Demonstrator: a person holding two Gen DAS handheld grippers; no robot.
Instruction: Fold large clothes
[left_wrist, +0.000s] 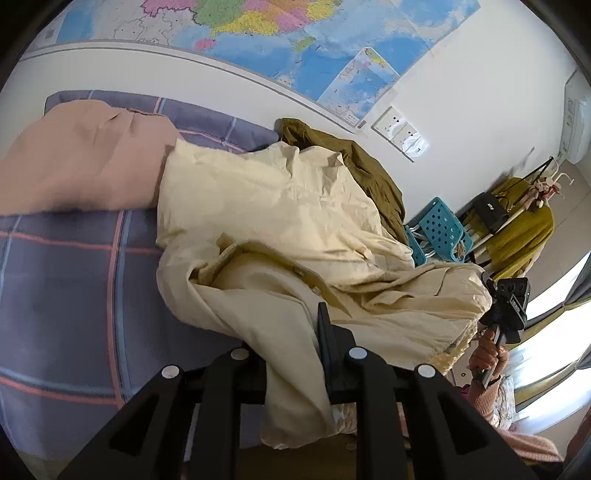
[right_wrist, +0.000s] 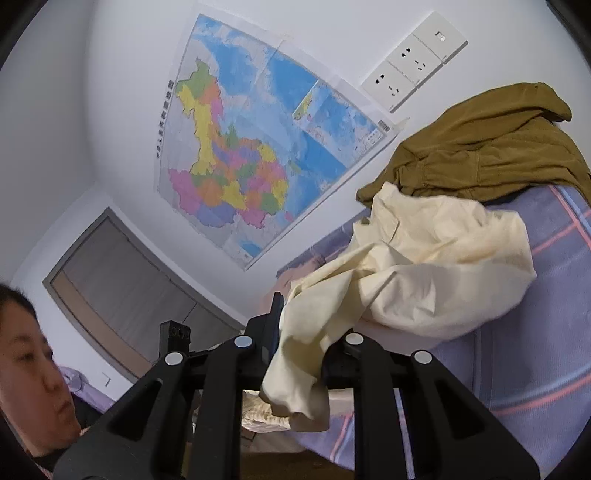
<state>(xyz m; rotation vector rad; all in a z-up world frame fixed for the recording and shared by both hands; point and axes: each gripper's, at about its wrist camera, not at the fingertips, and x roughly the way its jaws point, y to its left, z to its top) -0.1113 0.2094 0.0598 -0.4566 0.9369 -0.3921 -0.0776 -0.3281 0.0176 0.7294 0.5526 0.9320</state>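
Both the left tongs (left_wrist: 295, 354) and right tongs (right_wrist: 299, 343) pinch the cream shirt (left_wrist: 280, 206); olive jacket (left_wrist: 373, 173) at two o'clock on the bed (left_wrist: 66, 273).

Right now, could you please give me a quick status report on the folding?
Left gripper and right gripper both shut on the cream cotton garment. Garment partly lifted off bed. Olive jacket lies behind it.

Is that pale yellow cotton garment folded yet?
No. The pale yellow cotton garment lies crumpled on the checked bed, pinched by both grippers.
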